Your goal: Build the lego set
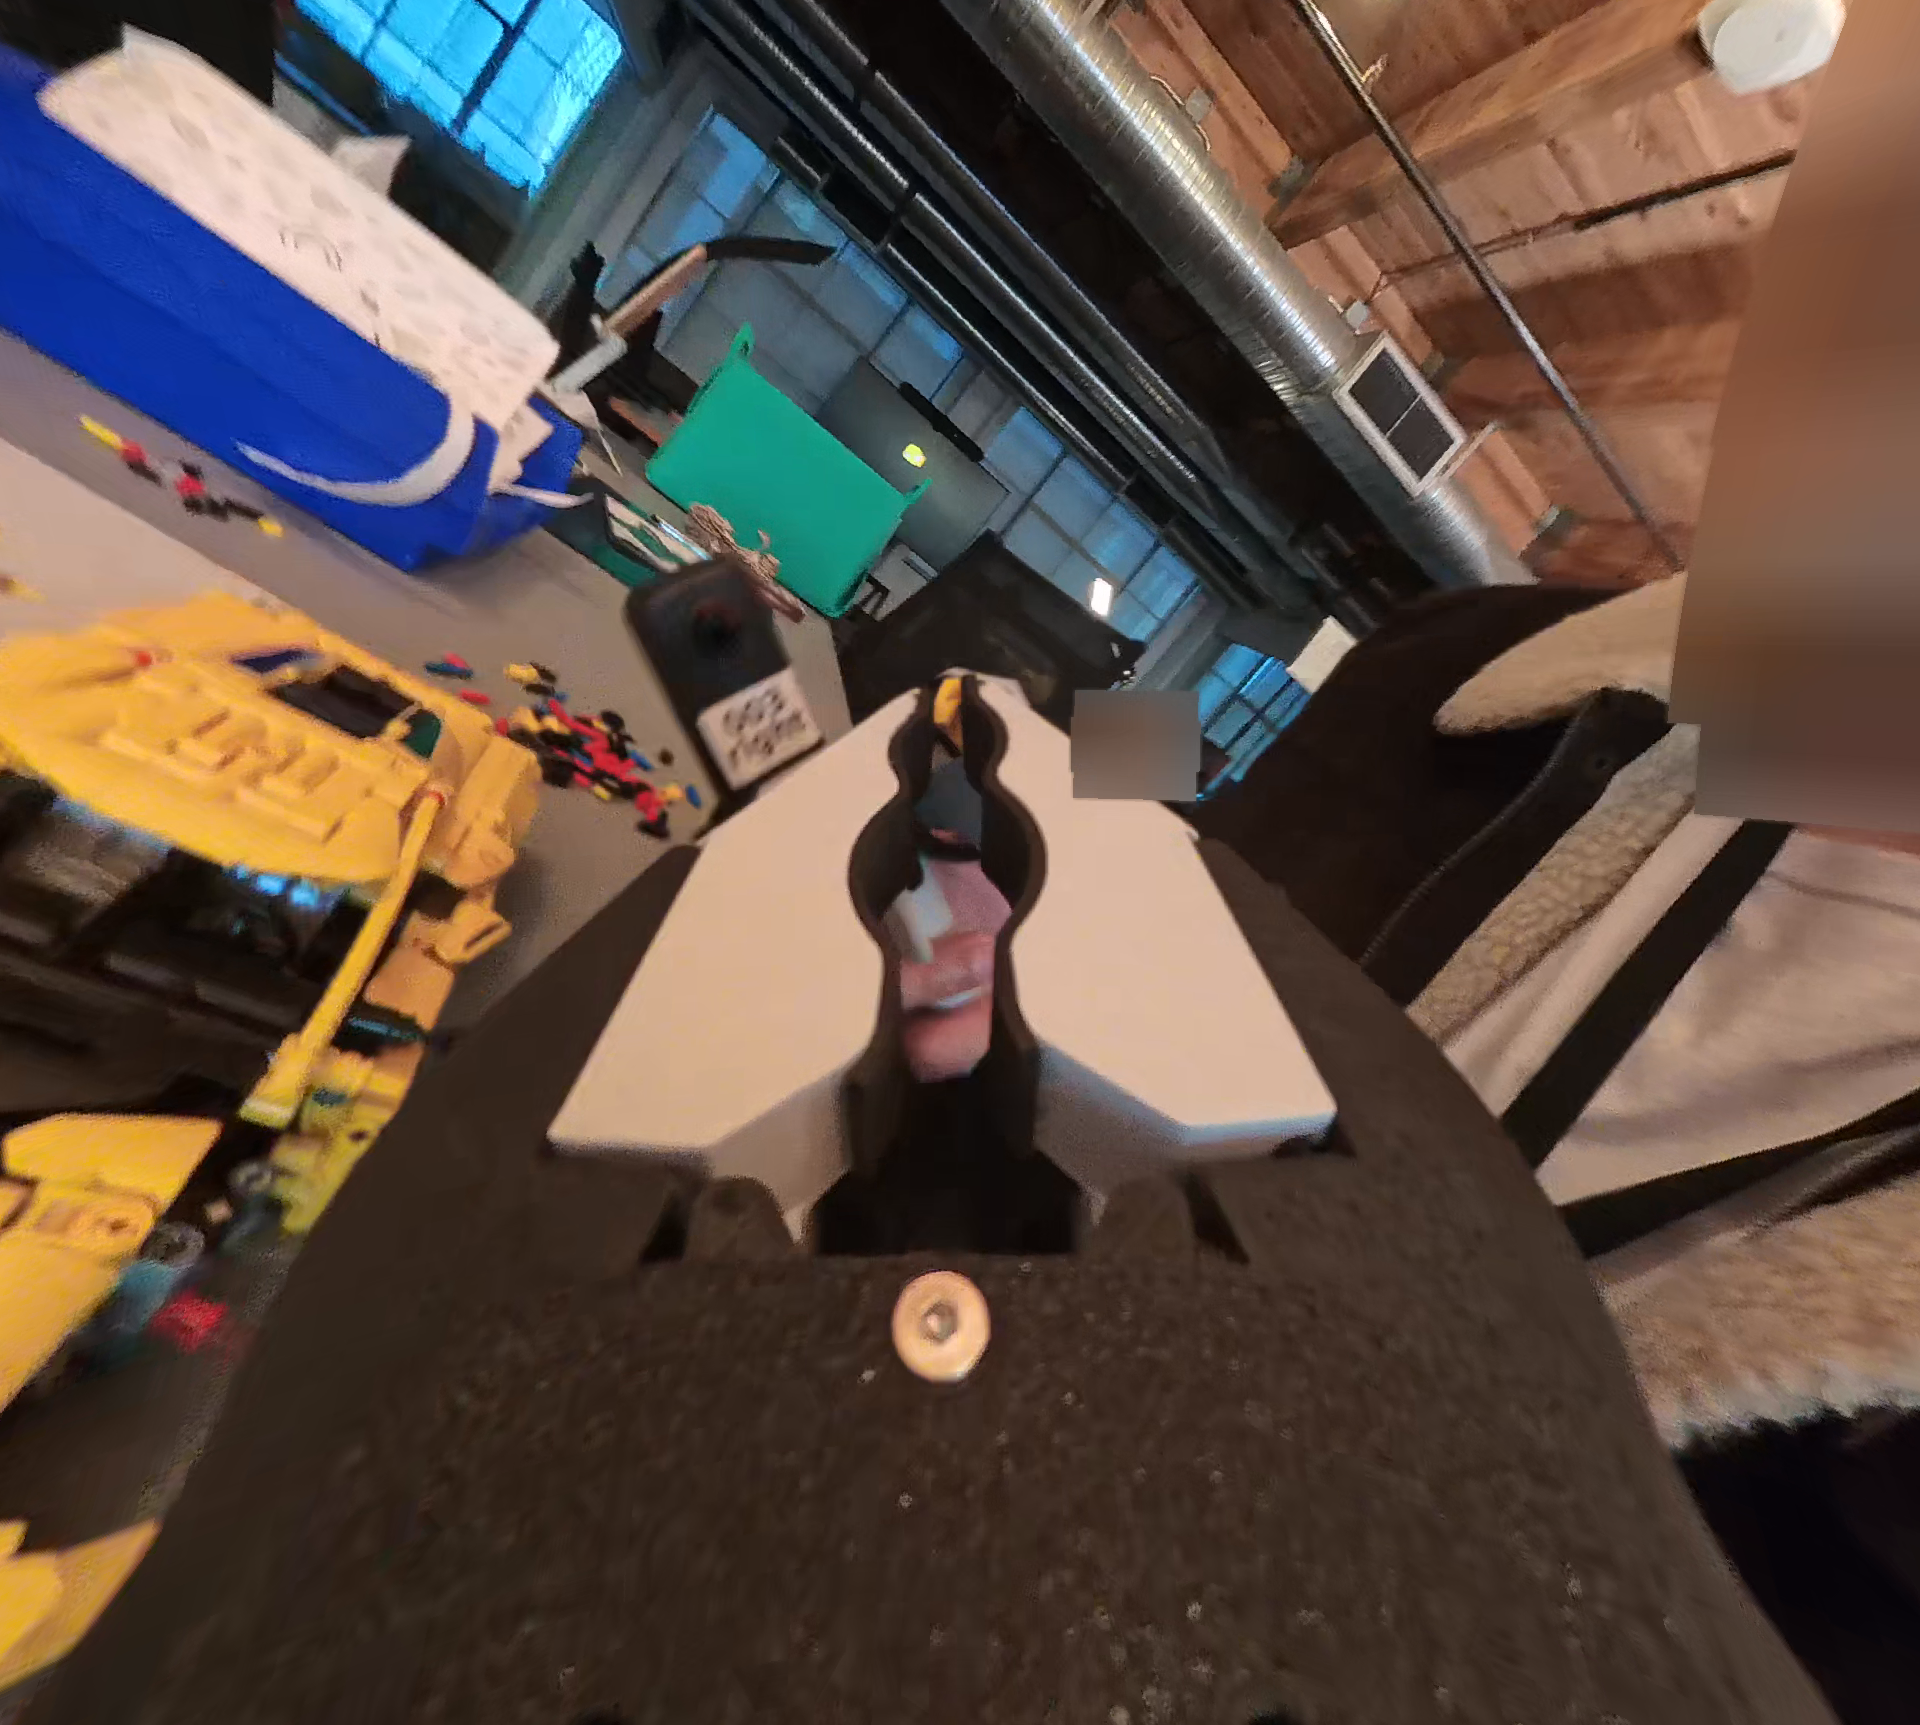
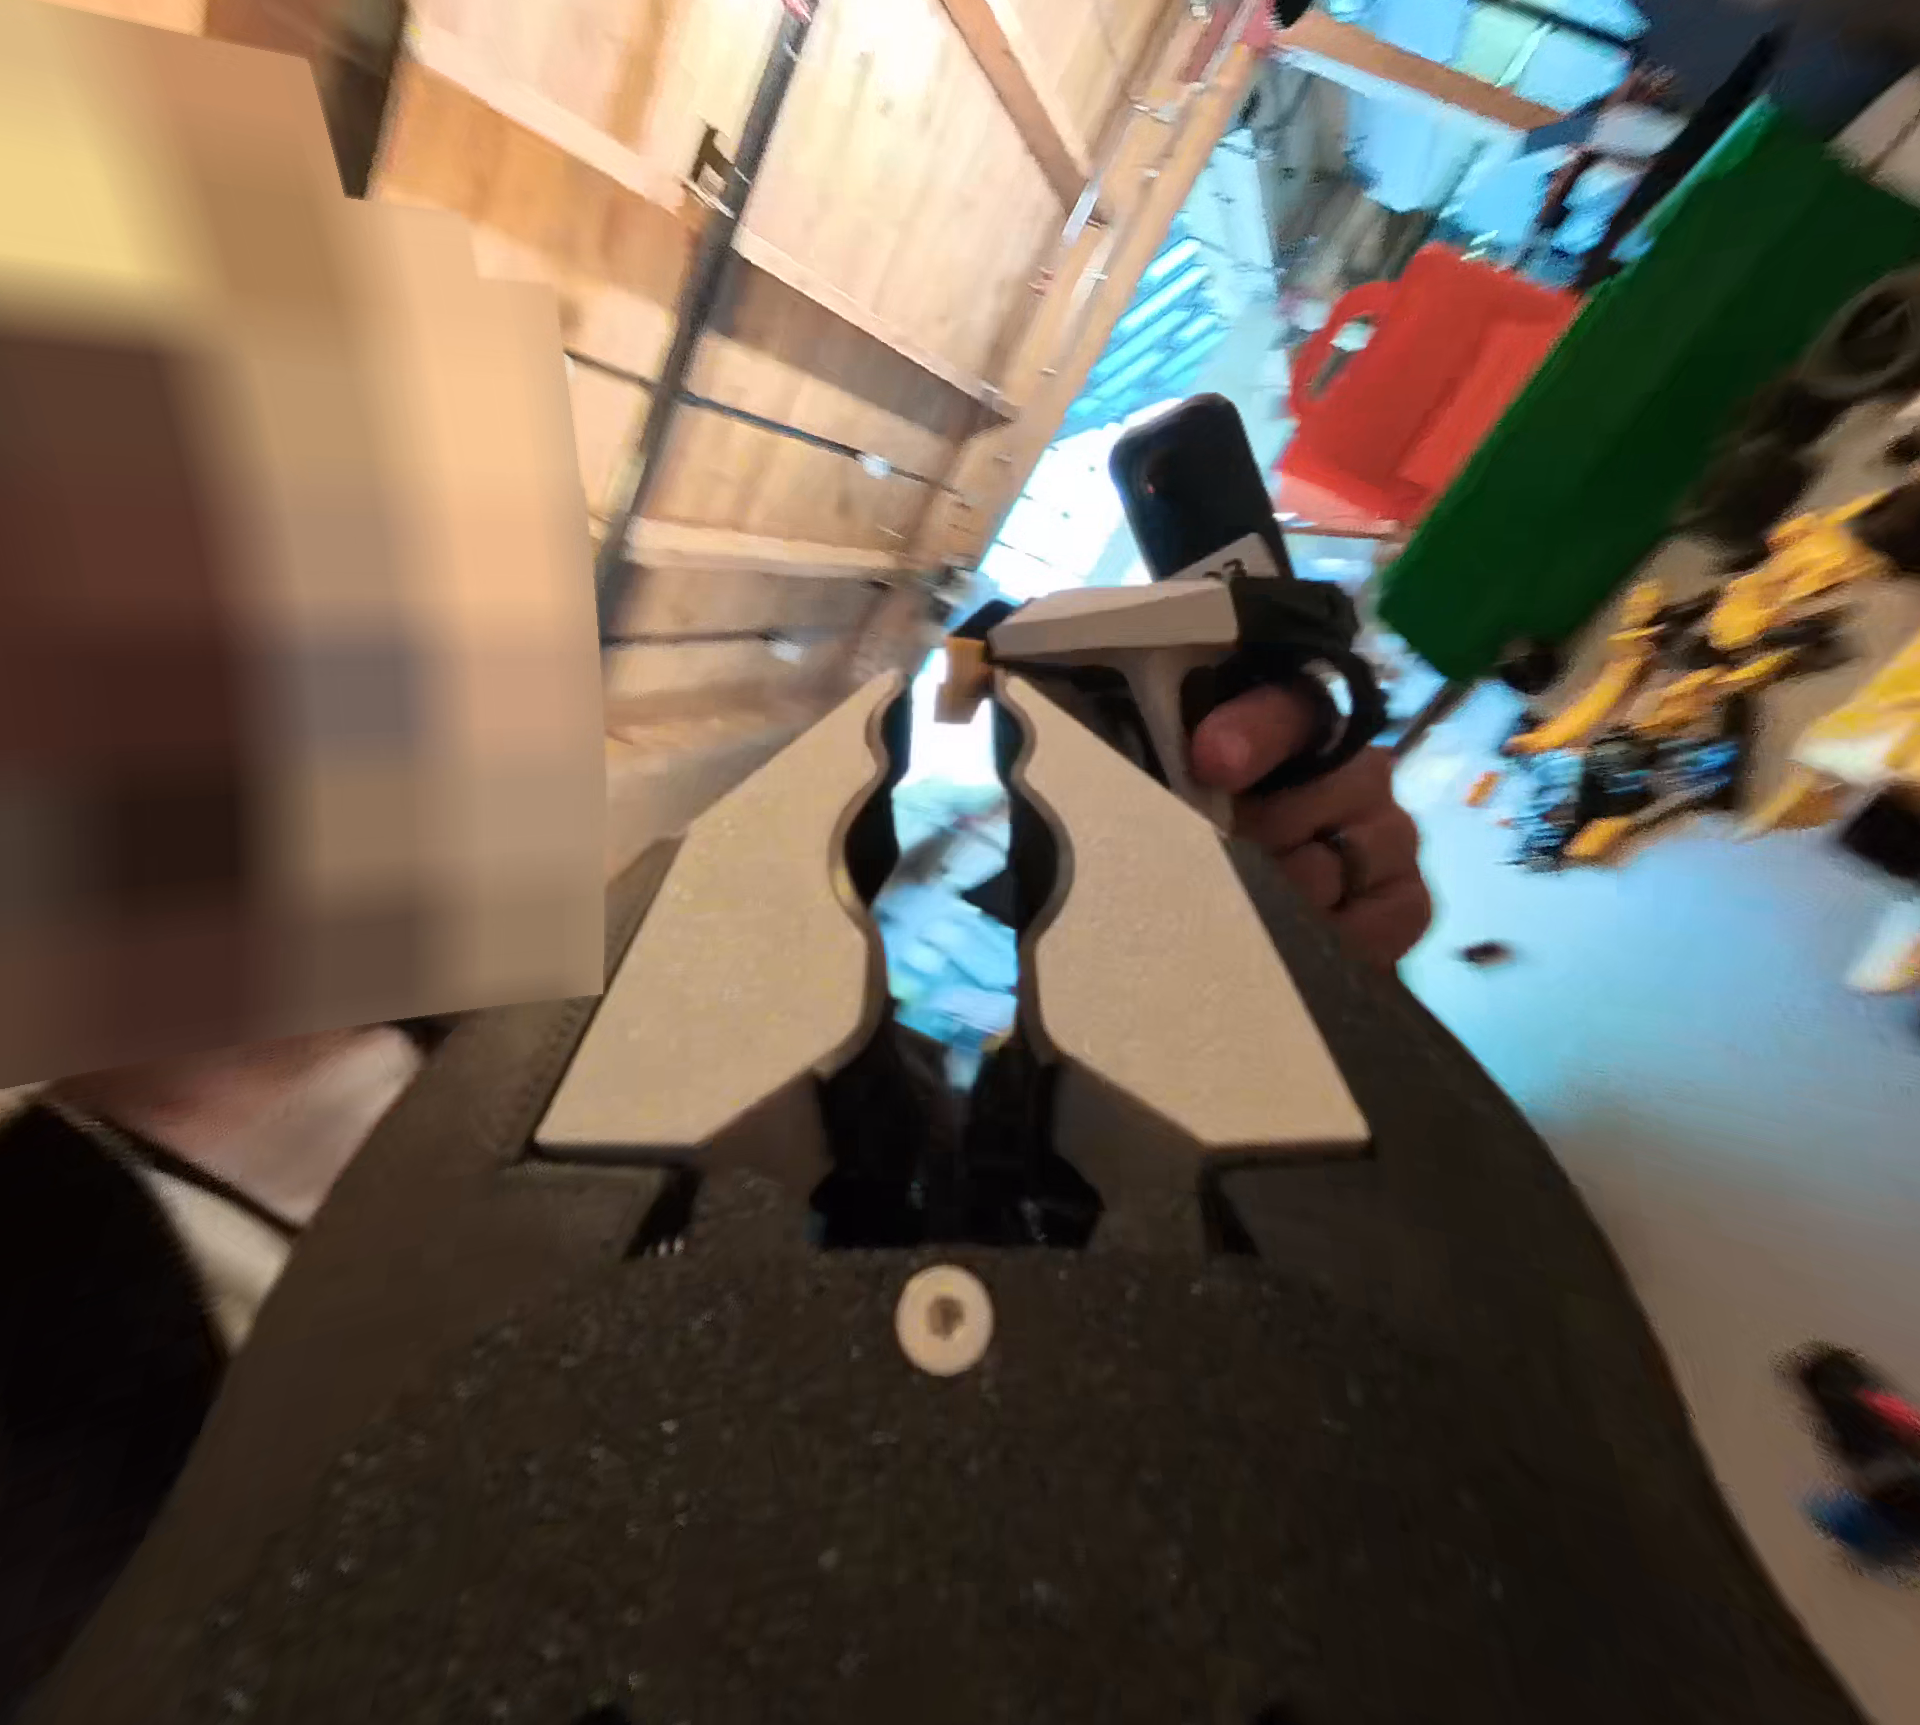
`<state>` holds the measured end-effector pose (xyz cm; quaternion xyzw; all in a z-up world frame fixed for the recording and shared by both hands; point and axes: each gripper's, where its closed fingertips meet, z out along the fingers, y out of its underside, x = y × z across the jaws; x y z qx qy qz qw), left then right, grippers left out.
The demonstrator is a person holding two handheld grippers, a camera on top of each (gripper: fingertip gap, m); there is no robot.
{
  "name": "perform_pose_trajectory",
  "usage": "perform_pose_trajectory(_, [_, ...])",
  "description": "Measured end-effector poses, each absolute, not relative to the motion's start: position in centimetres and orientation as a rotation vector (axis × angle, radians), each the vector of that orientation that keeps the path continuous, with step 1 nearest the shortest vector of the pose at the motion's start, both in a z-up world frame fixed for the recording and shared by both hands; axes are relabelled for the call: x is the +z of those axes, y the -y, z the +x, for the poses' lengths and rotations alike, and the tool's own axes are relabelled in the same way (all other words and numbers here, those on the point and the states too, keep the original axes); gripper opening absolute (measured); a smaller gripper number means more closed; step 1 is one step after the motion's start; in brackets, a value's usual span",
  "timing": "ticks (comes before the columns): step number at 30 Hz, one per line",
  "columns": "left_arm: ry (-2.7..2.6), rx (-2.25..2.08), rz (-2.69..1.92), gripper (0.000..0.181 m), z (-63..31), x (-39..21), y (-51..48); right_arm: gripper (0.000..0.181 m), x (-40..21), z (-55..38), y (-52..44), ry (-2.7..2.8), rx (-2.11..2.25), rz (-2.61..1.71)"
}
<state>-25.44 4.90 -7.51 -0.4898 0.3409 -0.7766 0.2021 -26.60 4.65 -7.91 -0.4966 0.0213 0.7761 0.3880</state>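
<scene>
A small yellow plastic lego piece [image 2: 958,686] is clamped by the left gripper [image 1: 948,707] beside the right gripper [image 2: 945,699], whose fingers stand slightly apart; a mistimed handover could drop it from above the grey surface [image 1: 582,615].

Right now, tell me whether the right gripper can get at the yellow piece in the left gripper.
Probably yes. The yellow piece, pinched at the tip of the left gripper, sits between the open fingers of the right gripper. Nothing lies between them, so closing should catch it.
</scene>
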Motion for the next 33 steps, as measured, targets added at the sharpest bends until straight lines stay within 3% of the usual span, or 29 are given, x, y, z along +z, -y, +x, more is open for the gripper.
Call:
perform_pose_trajectory(6, [-0.884, -2.428, -1.529, 0.004, -25.7, -9.6, -5.2, 0.026, -10.7, -26.0, -4.1, 0.608, 1.019, -1.564])
perform_pose_trajectory(10, [-0.946, -2.475, -1.542, 0.004, -25.7, -10.0, -4.1, 0.033, -12.1, -26.4, -3.7, 0.865, 0.707, -1.581])
perform_pose_trajectory(16, [-1.007, -2.453, -1.575, 0.004, -25.4, -10.7, -3.2, 0.026, -12.4, -26.8, -3.4, 0.945, 0.587, -1.545])
perform_pose_trajectory(20, [-1.026, -2.448, -1.580, 0.004, -25.3, -10.8, -2.9, 0.001, -12.2, -26.0, -3.9, 0.930, 0.390, -1.494])
perform_pose_trajectory(29, [-1.044, -2.357, -1.662, 0.004, -25.1, -12.2, -3.4, 0.027, -12.8, -26.6, -3.2, 0.959, 0.260, -1.418])
perform_pose_trajectory(33, [-1.111, -2.320, -1.671, 0.004, -25.0, -12.6, -2.6, 0.016, -13.2, -26.4, -3.2, 0.958, 0.282, -1.444])
